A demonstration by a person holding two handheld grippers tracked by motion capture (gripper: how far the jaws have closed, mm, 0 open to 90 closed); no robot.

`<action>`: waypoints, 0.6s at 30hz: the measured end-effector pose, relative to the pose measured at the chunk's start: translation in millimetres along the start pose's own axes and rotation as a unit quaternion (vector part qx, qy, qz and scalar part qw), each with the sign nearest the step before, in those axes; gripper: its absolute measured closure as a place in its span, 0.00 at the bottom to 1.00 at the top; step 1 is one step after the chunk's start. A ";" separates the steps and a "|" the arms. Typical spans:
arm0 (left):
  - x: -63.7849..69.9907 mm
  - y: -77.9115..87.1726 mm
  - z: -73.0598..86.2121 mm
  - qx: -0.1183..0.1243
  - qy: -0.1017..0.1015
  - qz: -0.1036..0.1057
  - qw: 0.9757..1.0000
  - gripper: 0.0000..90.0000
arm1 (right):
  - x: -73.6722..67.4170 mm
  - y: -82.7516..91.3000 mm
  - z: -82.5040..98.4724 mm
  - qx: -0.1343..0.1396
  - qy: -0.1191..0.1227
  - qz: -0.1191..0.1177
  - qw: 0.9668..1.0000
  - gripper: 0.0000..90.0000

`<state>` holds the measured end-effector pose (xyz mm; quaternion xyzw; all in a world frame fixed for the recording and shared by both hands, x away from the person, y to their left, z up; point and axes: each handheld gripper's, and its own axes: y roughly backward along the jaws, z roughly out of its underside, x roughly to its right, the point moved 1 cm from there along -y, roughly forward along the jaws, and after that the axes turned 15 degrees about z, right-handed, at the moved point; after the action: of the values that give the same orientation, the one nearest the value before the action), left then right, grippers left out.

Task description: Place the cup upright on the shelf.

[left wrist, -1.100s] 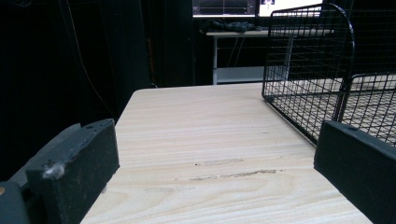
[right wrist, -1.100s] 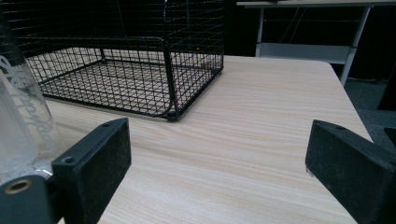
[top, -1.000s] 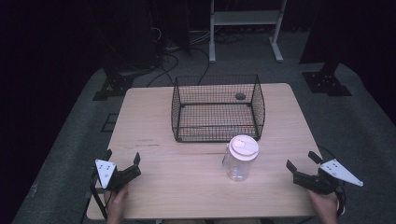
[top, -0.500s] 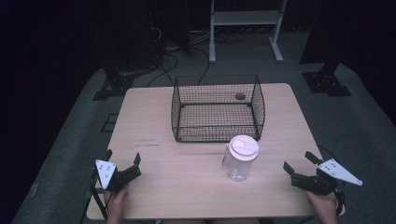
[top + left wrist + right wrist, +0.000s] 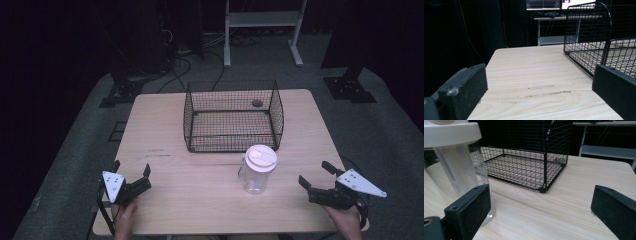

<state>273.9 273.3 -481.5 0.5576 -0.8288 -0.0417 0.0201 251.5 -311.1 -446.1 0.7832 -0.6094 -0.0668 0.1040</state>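
From the high view we see a pale wooden table with a black wire basket standing on its far half and a clear plastic jar with a white lid just in front of the basket's near right corner. Our left gripper sits at the near left of the table, its jaws spread wide with nothing between them. Our right gripper sits at the near right, jaws likewise released and empty, pointing left towards the jar but well apart from it.

The left gripper view adds what the overhead cannot: bare wood grain with a faint scuff mark lies between the two jaws, and the basket rises ahead of and beyond the right-hand jaw. Past the table's far edge we make out a desk with a lit screen.

The right gripper view brings the jar close, standing ahead of the left-hand jaw and partly hidden behind it, its lid above. The basket stands ahead, between the lines of the two jaws, and only open tabletop lies in the gap. The high view alone shows a small dark round spot beyond the basket's far right corner; we cannot tell what it is.
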 end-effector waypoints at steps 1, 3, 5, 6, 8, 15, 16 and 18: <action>0.1 0.0 0.0 0.000 0.000 0.000 1.000 0.00 | 0.0 0.0 0.0 0.000 0.000 0.000 1.000 0.02; 0.3 0.0 0.0 0.000 -0.001 0.000 1.000 0.00 | -4.8 1.6 -3.4 0.001 0.009 -0.006 1.000 0.02; 0.4 0.0 0.0 0.000 -0.001 0.000 1.000 0.00 | -6.6 2.4 -4.5 0.002 0.012 -0.009 1.000 0.02; 0.3 0.0 0.0 0.000 -0.001 0.000 1.000 0.00 | -8.8 3.3 -5.6 0.004 0.014 -0.011 1.000 0.01; 0.2 0.1 0.0 0.000 -0.001 0.001 1.000 0.00 | -15.9 6.2 -8.7 0.008 0.024 -0.018 1.000 0.01; 0.3 0.0 0.0 0.000 -0.001 0.001 1.000 0.00 | -30.5 8.7 -14.4 0.011 0.039 -0.037 0.999 0.01; 0.4 0.0 0.0 0.000 -0.001 0.000 1.000 0.00 | -32.3 8.6 -15.1 0.013 0.041 -0.038 0.998 0.01; 0.3 0.0 0.0 0.000 -0.001 0.001 1.000 0.00 | -36.1 8.3 -16.2 0.014 0.041 -0.044 0.998 0.01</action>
<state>273.7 273.1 -481.5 0.5568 -0.8293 -0.0422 0.0189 238.4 -276.7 -429.2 0.8126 -0.5706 -0.0306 0.1146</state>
